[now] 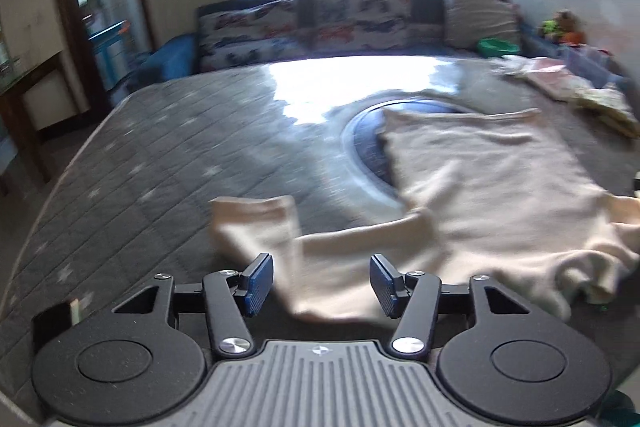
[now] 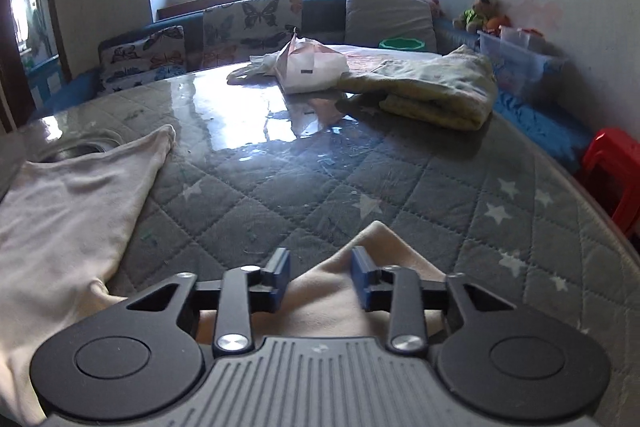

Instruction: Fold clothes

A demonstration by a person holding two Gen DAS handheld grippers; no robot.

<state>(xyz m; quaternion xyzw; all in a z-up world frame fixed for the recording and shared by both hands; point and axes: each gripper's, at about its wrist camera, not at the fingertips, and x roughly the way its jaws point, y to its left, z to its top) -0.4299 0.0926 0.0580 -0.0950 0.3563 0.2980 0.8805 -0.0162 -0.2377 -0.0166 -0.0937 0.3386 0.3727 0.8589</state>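
A cream long-sleeved top (image 1: pixel 480 195) lies spread flat on the grey quilted, star-printed surface, hem toward the window, its body a little wrinkled. One sleeve (image 1: pixel 280 239) stretches out sideways with its cuff bent back; the picture is blurred there, so the exact fold is hard to tell. The other sleeve (image 2: pixel 360 267) tapers to a point.

1. The landmark is the cream garment (image 1: pixel 480 187), spread flat on the quilted bench (image 2: pixel 320 179).
2. Left of the garment, open quilted surface is left free up to the bench edge.
3. Right of the garment, a bare strip of star-patterned quilt is seen.
4. Beyond the garment, the far right is blocked by a folded yellow-green cloth (image 2: pixel 432 91) and a white bag (image 2: pixel 308 67).
5. Behind these, passage is closed by cushions (image 2: pixel 248 23).
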